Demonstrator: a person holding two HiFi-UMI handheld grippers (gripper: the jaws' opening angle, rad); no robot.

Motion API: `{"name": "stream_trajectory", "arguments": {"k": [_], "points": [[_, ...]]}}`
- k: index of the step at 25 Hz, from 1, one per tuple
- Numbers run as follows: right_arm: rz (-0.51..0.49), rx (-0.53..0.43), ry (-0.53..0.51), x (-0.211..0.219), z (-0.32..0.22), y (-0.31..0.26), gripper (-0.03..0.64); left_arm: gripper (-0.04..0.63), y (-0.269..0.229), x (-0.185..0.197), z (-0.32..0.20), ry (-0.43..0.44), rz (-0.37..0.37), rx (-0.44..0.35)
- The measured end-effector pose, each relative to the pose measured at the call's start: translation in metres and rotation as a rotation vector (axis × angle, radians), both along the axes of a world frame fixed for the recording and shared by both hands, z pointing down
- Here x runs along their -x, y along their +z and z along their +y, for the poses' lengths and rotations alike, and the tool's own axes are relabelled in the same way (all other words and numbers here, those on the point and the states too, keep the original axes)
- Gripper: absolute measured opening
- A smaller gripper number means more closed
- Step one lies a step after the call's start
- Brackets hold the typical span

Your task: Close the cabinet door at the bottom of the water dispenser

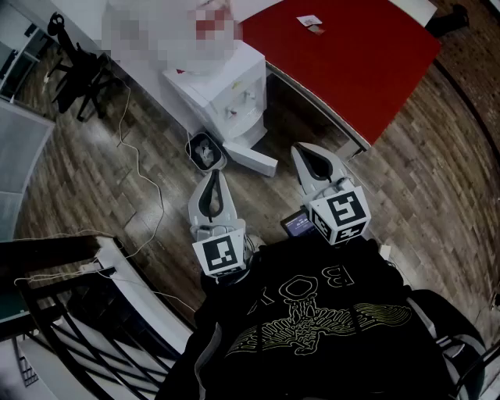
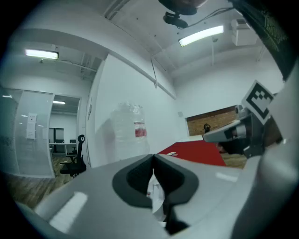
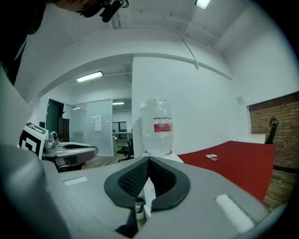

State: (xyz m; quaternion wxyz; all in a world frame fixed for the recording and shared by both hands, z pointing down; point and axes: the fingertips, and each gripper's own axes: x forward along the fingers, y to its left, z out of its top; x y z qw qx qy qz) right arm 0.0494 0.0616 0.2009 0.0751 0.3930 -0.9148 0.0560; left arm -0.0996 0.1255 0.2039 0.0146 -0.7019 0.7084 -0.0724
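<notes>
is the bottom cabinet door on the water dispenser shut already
No, in the head view the cabinet door stands swung out from the base of the water dispenser over the wooden floor.

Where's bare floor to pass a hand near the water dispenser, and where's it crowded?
Free: wood floor between the cabinet door and right tongs, and right of them beside the red table. Crowded: the bin and cable left of the door.

A red table (image 1: 344,55) is seen standing on a wood floor (image 1: 437,180), with two small cards (image 1: 311,23) lying on it. A black office chair (image 1: 74,58) is parked at upper left. A white cable (image 1: 141,168) is trailed across the floor, near a small bin (image 1: 205,150). A ceiling light (image 2: 201,35) is lit.
</notes>
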Motion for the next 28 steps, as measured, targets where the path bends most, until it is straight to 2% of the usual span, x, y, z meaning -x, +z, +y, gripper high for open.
{"name": "stream_trajectory", "arguments": {"k": [11,17,22,26,28], "points": [[-0.016,-0.047,0.100,0.005,0.013,-0.007,0.000,0.006,-0.002,0.014,0.006,0.027,0.019,0.001],[-0.024,-0.063,0.191,0.001,0.024,-0.001,0.000,0.006,0.016,0.027,0.009,0.051,0.031,0.028],[0.004,-0.045,0.162,0.009,0.028,0.007,0.000,0.006,0.008,0.025,0.012,0.107,0.069,-0.021],[-0.007,-0.055,0.129,0.010,0.012,0.001,0.000,0.006,0.006,0.026,0.001,0.075,0.059,-0.027],[-0.002,-0.058,0.119,0.007,0.007,-0.002,0.000,0.006,-0.003,0.026,-0.001,0.067,0.109,-0.037]]}}
